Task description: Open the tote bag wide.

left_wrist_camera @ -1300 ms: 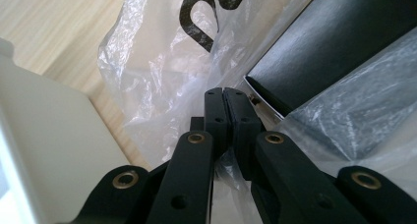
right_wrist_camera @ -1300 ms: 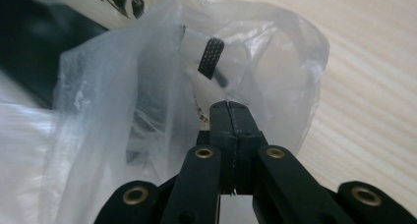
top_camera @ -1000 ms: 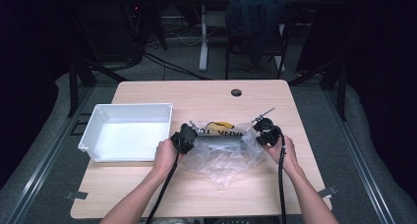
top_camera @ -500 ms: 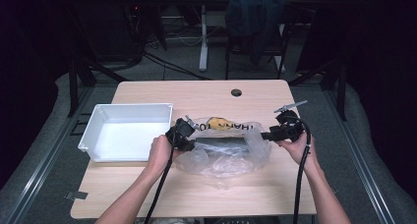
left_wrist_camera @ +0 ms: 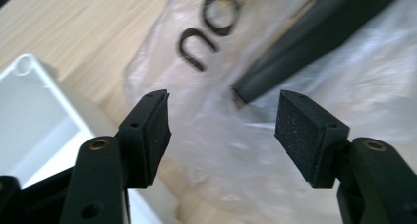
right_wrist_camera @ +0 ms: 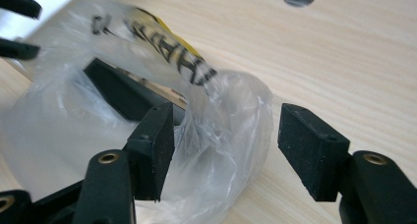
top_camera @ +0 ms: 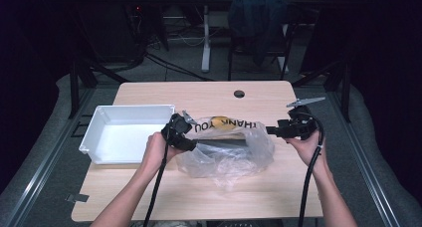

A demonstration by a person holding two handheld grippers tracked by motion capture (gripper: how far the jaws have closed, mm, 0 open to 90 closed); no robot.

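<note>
At the left of the wooden table [top_camera: 149, 197] sits a white plastic bin [top_camera: 127, 133], its near right corner just beside the person's left hand [top_camera: 155, 150]. That hand holds the left gripper [top_camera: 185, 137], which points rightward at the left edge of a clear plastic bag [top_camera: 226, 152]. From the left gripper view, its jaws have just been opening and stand well apart, the pads [left_wrist_camera: 157, 135] gripping nothing; bag film [left_wrist_camera: 231, 150] lies beyond the gap, not pinched.

At the middle of the table the bag lies crumpled, printed with black "THANK YOU" lettering [top_camera: 226, 125] along its far side. Inside it a long black bar [top_camera: 221, 143] lies roughly level across the table, and something yellow [top_camera: 219, 121] shows under the lettering. A round hole [top_camera: 239, 93] sits in the tabletop behind the bag.

Right of the bag, the right hand [top_camera: 306, 146] holds the right gripper [top_camera: 271, 131], pointing leftward, close to the bag's right end. Its jaws have likewise just been opening and stand wide, holding nothing; in the right gripper view the bag's rounded end [right_wrist_camera: 226, 130] sits past the gap, with neither pad [right_wrist_camera: 307, 145] pressing on it.
</note>
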